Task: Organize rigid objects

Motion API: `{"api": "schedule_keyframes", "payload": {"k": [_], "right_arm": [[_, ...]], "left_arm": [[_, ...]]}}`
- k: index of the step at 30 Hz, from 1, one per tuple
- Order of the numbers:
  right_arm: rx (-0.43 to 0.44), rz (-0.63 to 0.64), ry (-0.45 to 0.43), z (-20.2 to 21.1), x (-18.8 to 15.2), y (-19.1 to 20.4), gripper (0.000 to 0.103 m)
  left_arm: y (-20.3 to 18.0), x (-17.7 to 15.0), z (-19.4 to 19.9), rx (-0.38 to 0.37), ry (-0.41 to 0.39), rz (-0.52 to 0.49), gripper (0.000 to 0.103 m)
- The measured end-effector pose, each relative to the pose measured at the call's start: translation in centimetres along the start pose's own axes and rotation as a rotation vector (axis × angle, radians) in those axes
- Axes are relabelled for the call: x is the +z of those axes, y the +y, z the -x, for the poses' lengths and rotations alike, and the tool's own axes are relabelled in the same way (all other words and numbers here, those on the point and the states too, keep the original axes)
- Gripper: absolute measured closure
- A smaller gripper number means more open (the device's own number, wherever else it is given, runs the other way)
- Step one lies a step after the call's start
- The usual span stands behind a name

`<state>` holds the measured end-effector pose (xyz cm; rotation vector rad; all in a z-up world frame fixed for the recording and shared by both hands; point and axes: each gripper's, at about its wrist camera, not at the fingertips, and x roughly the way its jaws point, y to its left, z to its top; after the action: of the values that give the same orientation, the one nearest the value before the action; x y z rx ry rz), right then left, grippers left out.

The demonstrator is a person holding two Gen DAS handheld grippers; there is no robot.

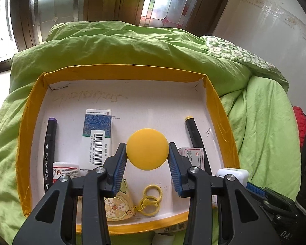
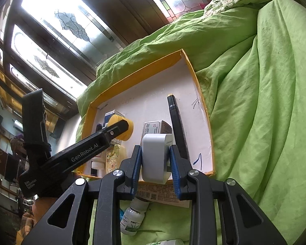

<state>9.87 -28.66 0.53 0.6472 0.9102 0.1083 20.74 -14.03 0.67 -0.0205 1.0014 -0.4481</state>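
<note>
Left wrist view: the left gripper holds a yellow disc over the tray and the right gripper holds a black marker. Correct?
Not quite. The left gripper does hold the yellow disc over the tray, but the right wrist view shows the right gripper holding a white charger block.

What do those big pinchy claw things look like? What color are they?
Each gripper, the left gripper and the right gripper, is black plastic with triangle-shaped cutouts, shiny silver screws and blue ribbed pads. Seen from the right wrist, the left one has white "GenRobot.AI" lettering on its side.
</note>
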Motion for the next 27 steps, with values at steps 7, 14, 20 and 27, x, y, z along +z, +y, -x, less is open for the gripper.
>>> {"api": "schedule_keyframes", "payload": {"k": [7, 14, 20, 27], "right_arm": [[-0.003, 0.024, 0.062, -3.0, -0.5, 0.9, 0.080], [-0.042, 0.052, 0.087, -4.3, -0.8, 1.2, 0.081], [-0.043, 0.051, 0.085, -4.2, -0.9, 1.3, 0.081], [-0.035, 0.037, 0.085, -4.1, -1.0, 1.0, 0.081]], "left_arm": [[-0.2, -0.3, -1.2, 0.010, 0.017, -0.022, 0.065], [-0.3, -1.4, -2.5, 0.035, 0.038, -0.050, 0.065], [-1.0, -2.4, -2.5, 0.070, 0.009, -0.101, 0.065], [-1.1, -2.7, -2.5, 0.083, 0.000, -0.126, 0.065]]}}
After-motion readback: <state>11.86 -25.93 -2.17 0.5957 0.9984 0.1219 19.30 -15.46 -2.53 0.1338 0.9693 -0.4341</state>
